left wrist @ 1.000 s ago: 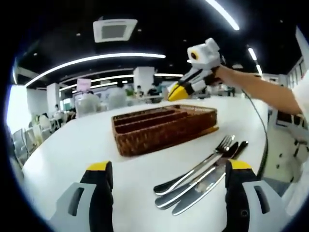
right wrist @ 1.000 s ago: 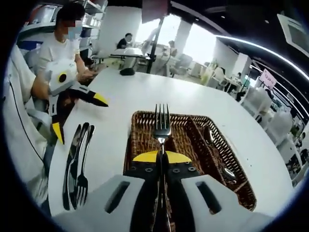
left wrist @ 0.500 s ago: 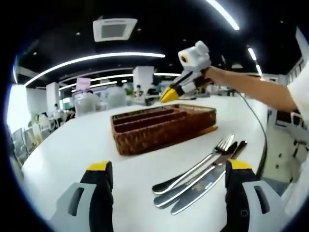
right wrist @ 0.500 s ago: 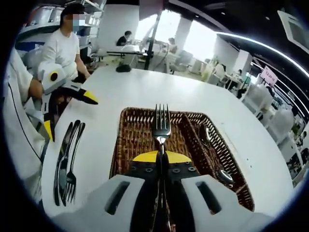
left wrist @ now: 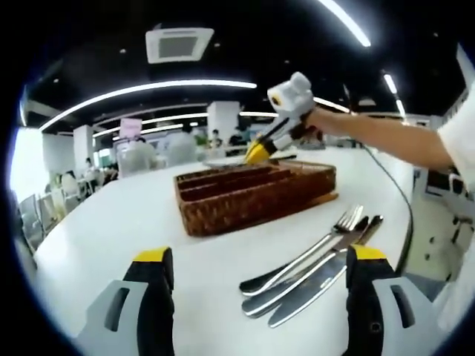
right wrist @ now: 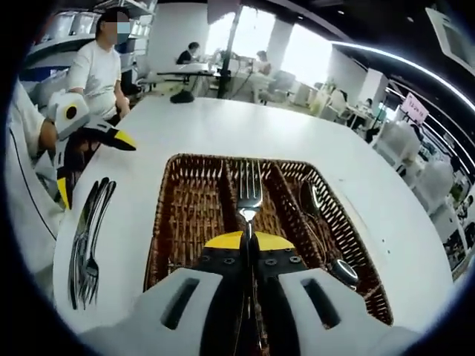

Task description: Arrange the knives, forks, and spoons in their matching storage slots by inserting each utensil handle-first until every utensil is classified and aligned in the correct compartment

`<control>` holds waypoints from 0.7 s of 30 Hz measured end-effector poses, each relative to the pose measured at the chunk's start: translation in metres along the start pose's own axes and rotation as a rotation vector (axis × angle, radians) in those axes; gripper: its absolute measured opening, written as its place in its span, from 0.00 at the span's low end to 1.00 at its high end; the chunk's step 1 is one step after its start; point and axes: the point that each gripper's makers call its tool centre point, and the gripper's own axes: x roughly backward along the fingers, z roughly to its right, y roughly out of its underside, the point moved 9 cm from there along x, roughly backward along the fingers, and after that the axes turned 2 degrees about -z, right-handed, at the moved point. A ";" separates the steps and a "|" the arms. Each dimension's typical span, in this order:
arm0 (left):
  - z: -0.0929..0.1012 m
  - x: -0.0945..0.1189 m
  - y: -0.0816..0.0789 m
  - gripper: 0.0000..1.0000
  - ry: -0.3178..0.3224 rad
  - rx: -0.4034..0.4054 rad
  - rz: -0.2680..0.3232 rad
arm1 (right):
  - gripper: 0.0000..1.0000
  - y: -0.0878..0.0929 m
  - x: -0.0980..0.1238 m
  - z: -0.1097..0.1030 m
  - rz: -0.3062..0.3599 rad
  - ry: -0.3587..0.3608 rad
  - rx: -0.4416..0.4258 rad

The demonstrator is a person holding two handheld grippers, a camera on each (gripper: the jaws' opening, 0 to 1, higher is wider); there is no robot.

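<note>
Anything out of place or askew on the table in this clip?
Nothing looks damaged or spilled. Loose cutlery lies side by side on the white table beside the wicker tray, not yet sorted. The right gripper holds a fork tines-forward above the tray, fitting handle-first insertion. The left gripper is open.

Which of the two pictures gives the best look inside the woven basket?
The right gripper view: it looks down into the basket, showing its long compartments and a spoon lying in one. The left gripper view shows the basket low from the side, mostly its outer wall.
</note>
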 end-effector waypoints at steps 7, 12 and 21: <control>-0.001 0.000 0.001 0.98 -0.003 0.006 -0.002 | 0.03 0.002 -0.009 0.007 -0.018 -0.009 0.005; -0.003 -0.001 0.002 0.98 -0.005 0.015 -0.002 | 0.03 0.004 -0.014 0.009 -0.022 -0.013 0.012; -0.002 -0.003 0.005 0.98 0.000 0.021 -0.009 | 0.03 0.008 -0.020 0.021 -0.023 -0.015 0.022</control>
